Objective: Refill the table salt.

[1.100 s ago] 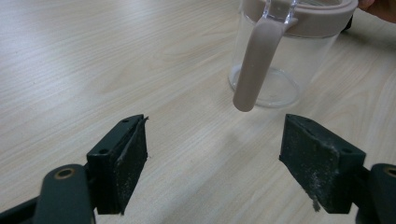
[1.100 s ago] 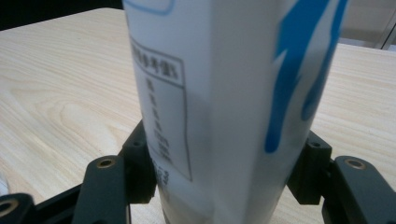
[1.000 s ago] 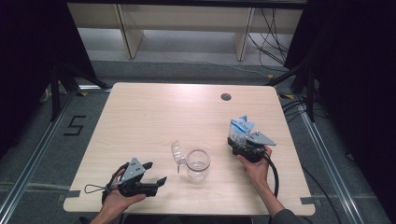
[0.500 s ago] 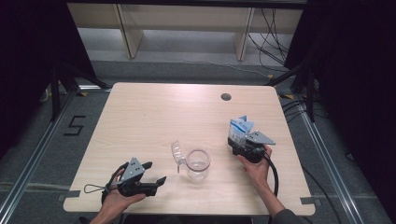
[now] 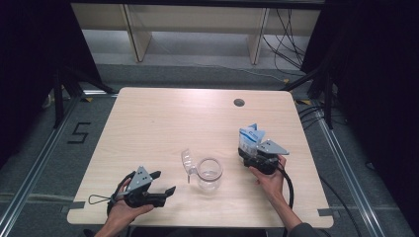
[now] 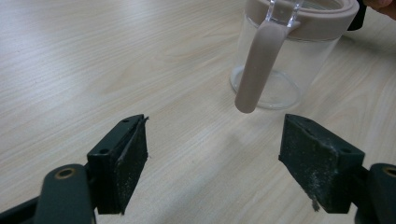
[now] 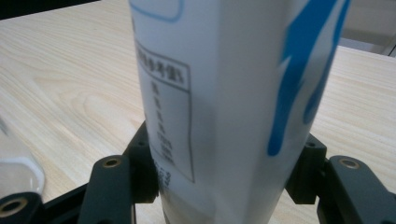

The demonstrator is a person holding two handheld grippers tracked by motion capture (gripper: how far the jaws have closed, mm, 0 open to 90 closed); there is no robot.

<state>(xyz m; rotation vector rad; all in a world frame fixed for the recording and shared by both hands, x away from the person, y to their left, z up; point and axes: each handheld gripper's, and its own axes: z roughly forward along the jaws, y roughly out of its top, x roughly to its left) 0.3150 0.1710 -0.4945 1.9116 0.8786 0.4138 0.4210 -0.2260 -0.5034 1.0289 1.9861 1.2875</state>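
Carton (image 5: pixel 249 138) sits upright at about 4 o'clock on the table (image 5: pixel 163 123), long axis vertical, gabled top up. We see the right gripper (image 5: pixel 252 150) clamped on it low down; in the right gripper view both pads press the white-and-blue carton (image 7: pixel 224 93) sides, printed panel facing the camera, right gripper (image 7: pixel 224 182) jaws level with the tabletop. Right hand (image 5: pixel 269 177) comes in from 5 o'clock behind it.

Jar (image 5: pixel 209 174) stands at 6 o'clock near the front edge, upright, mouth up, just left of the carton and apart from it. Clear lid (image 5: pixel 188 162) hangs off the jar at its 10 o'clock. In the left gripper view we see the jar (image 6: pixel 280 60) with a beige rim and a beige strap hanging down its side.

Left gripper (image 5: pixel 165 190) rests at 7 o'clock, jaws spread wide, nothing between them, pointing toward the jar at its 3 o'clock. Left gripper (image 6: pixel 215 163) pads stand clear of the jar.
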